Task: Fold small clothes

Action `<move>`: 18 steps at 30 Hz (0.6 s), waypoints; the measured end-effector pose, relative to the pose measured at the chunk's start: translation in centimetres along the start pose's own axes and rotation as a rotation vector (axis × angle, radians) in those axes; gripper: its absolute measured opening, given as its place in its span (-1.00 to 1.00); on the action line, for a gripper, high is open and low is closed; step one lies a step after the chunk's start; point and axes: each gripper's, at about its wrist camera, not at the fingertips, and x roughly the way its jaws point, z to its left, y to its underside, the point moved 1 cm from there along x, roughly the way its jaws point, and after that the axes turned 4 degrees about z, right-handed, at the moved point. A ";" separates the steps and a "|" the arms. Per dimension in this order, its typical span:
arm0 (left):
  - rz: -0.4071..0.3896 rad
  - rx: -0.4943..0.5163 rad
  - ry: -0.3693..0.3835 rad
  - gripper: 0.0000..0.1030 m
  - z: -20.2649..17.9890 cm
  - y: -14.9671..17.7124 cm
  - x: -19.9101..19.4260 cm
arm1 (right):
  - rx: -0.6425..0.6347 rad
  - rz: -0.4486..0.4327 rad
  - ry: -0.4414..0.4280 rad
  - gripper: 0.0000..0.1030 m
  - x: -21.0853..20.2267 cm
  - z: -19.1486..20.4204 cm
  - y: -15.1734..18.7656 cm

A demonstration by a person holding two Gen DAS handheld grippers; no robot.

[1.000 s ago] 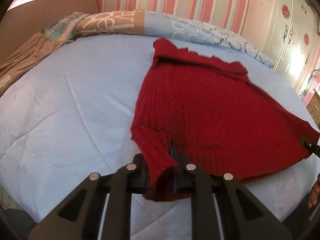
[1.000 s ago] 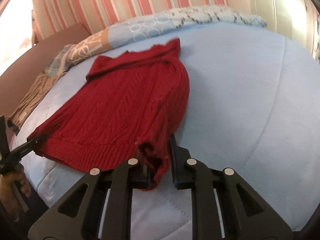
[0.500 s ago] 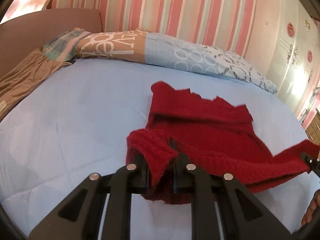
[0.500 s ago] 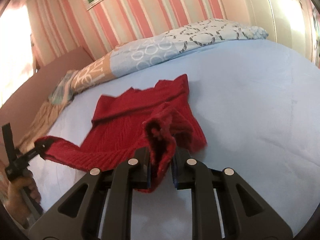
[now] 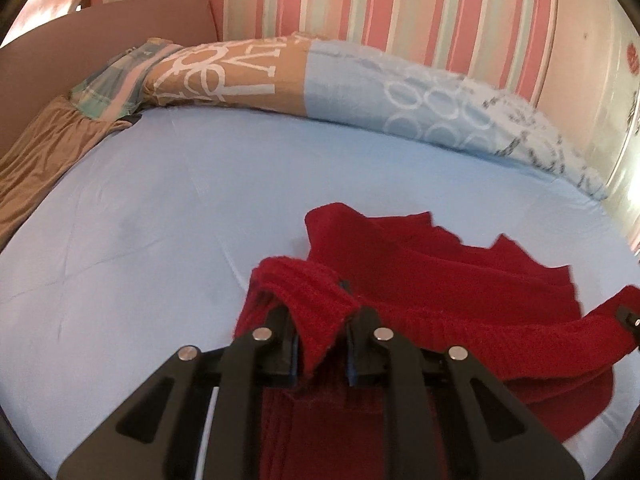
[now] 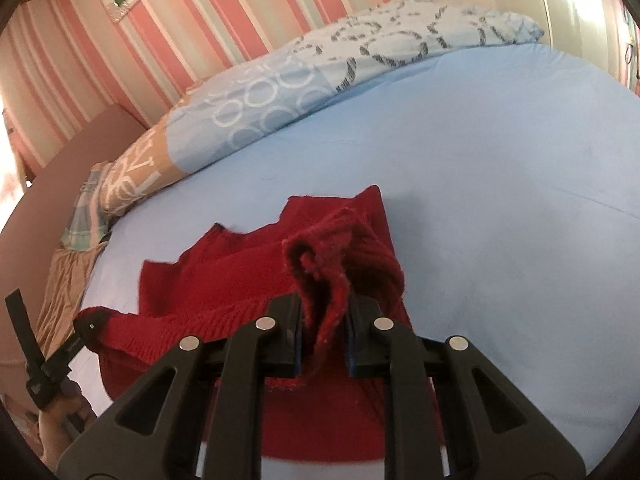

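Observation:
A red knitted sweater (image 5: 460, 280) lies on the light blue bed sheet (image 5: 160, 220). My left gripper (image 5: 320, 344) is shut on its lower left corner and holds that corner raised above the sheet. My right gripper (image 6: 322, 340) is shut on the lower right corner of the sweater (image 6: 240, 264), also raised. The hem hangs between the two grippers, lifted toward the collar end. The right gripper's tip shows at the right edge of the left wrist view (image 5: 628, 316), the left gripper's tip at the lower left of the right wrist view (image 6: 86, 328).
A patterned pillow (image 5: 320, 84) lies along the far edge of the bed, below a striped pink wall (image 5: 360, 4). Brown fabric (image 5: 44, 156) lies at the left beside a brown headboard (image 5: 100, 44). A white wardrobe (image 5: 600, 80) stands at the right.
Both grippers have lifted the sweater's hem off the sheet and carried it forward toward the collar, so the lower part now folds over the upper part.

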 end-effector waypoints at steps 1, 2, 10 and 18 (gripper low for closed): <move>0.005 -0.003 -0.005 -0.63 0.0 -0.4 1.0 | 0.002 0.016 0.014 -0.69 1.4 -0.1 -0.5; 0.007 -0.001 -0.009 -0.63 0.0 -0.6 1.7 | 0.008 0.031 0.019 -0.69 2.4 -0.2 -0.8; 0.042 0.037 -0.041 -0.58 -0.7 -2.4 6.9 | -0.002 0.073 0.043 -0.65 6.6 -1.5 -1.8; 0.057 0.084 -0.079 -0.08 -1.6 -4.1 9.1 | -0.066 0.088 0.066 -0.57 8.5 -1.0 -3.5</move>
